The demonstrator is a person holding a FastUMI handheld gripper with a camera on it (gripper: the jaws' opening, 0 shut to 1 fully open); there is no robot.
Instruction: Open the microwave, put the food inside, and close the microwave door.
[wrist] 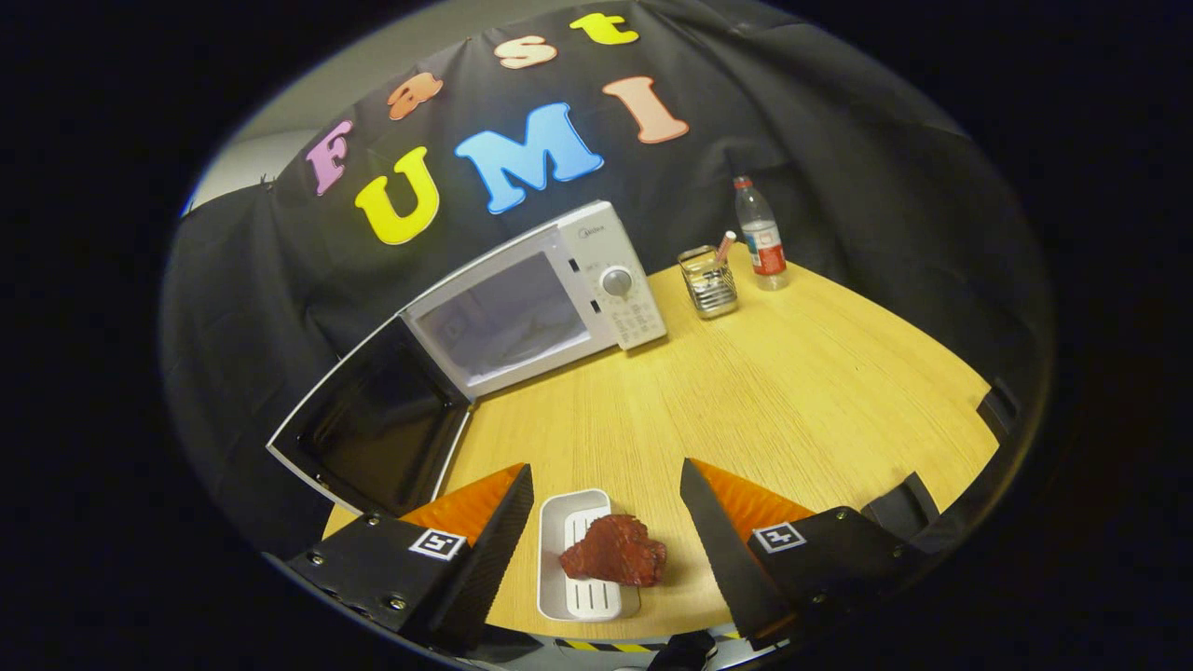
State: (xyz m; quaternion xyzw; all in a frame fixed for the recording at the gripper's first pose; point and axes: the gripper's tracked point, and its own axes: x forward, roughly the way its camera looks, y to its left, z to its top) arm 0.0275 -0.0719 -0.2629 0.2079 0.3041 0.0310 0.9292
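A white microwave (569, 298) stands at the back of the wooden table (802, 401), its door (377, 424) swung wide open to the left, showing a pale empty cavity. A dark red chunk of meat (615, 552) lies on a small white slotted tray (580, 557) near the table's front edge. My gripper (606, 517) is open, with one finger on each side of the tray and the meat between them. Neither finger touches the meat.
A metal wire holder (708, 281) with a small stick in it and a clear plastic water bottle (762, 235) stand at the back of the table, to the right of the microwave. Black cloth walls close in the booth.
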